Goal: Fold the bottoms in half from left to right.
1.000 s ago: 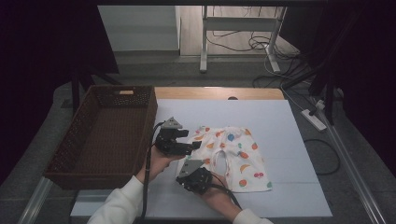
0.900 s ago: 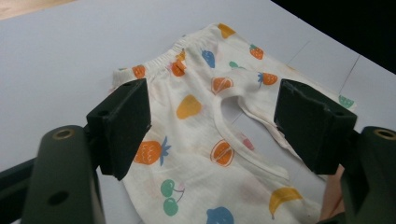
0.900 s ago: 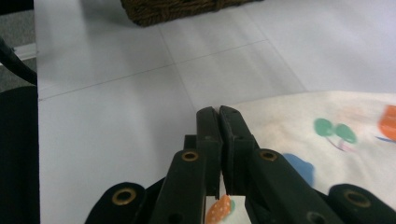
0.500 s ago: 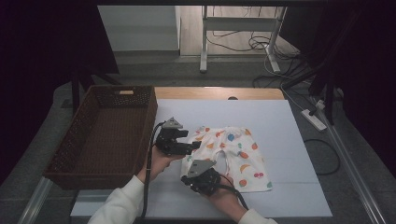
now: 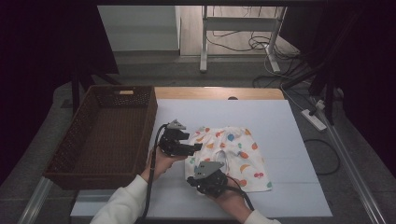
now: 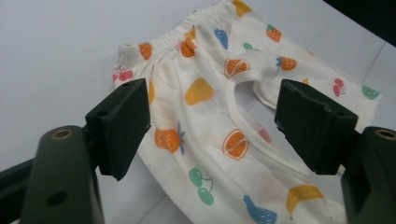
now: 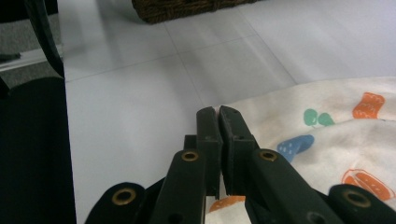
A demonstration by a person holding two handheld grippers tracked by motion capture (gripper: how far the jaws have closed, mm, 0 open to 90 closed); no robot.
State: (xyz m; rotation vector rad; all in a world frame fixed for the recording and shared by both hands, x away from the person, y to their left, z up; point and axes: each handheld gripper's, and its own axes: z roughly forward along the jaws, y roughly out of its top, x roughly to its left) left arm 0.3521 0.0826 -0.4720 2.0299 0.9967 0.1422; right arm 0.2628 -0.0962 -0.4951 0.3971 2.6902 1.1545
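A pair of small white pants (image 5: 233, 154) printed with coloured fruit lies flat on the white table top (image 5: 280, 116). My left gripper (image 5: 192, 147) hovers at the pants' left edge by the elastic waistband (image 6: 187, 32), jaws wide open with the cloth (image 6: 201, 88) below and nothing between the pads. My right gripper (image 5: 193, 181) is at the pants' near left corner. In the right gripper view its jaws (image 7: 218, 116) are pressed together, and a bit of the printed cloth (image 7: 224, 204) is pinched low between them.
A dark brown wicker basket (image 5: 107, 135) stands on the left, its long side along the table top's left edge (image 7: 187, 9). Bare white surface lies to the right of and behind the pants. Cables trail from both grippers toward the person's sleeves.
My right gripper has shifted a little to the right and slightly up, with the pants' corner still in it. The left gripper has stayed where it was, open.
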